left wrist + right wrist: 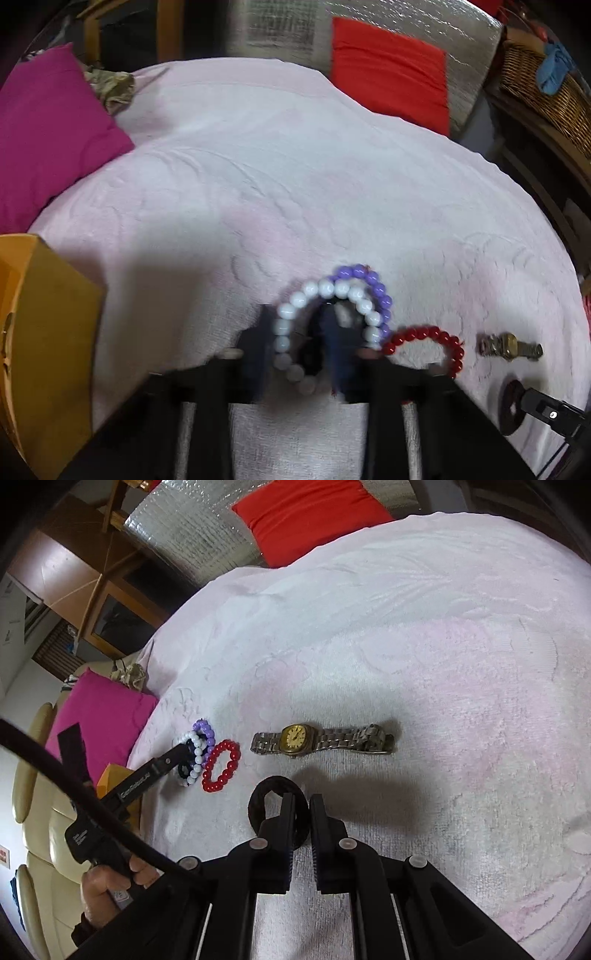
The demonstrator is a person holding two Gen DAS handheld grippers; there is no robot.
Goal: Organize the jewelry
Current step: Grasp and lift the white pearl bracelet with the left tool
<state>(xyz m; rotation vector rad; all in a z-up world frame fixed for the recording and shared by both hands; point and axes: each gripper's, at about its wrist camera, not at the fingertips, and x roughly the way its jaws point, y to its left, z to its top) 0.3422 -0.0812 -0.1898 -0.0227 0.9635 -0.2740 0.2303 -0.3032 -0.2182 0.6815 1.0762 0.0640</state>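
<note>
On a pale pink towel (406,646) lie a white bead bracelet (295,306), a purple bead bracelet (373,284) under it, a red bead bracelet (436,339) and a gold-faced metal watch (295,738). My left gripper (299,332) sits over the white bracelet, with beads and a black bracelet (314,350) between its blurred fingers; it also shows in the right wrist view (184,753). My right gripper (303,805) is nearly closed, its fingers pinching the rim of a black ring-shaped bracelet (258,805). The red bracelet (221,760) lies just right of the left gripper.
An orange box (48,325) stands at the towel's left edge. A magenta cushion (48,129) lies at the far left, a red cushion (388,66) at the back. A wicker basket (546,88) is at the right. The watch (509,345) lies near the towel's right edge.
</note>
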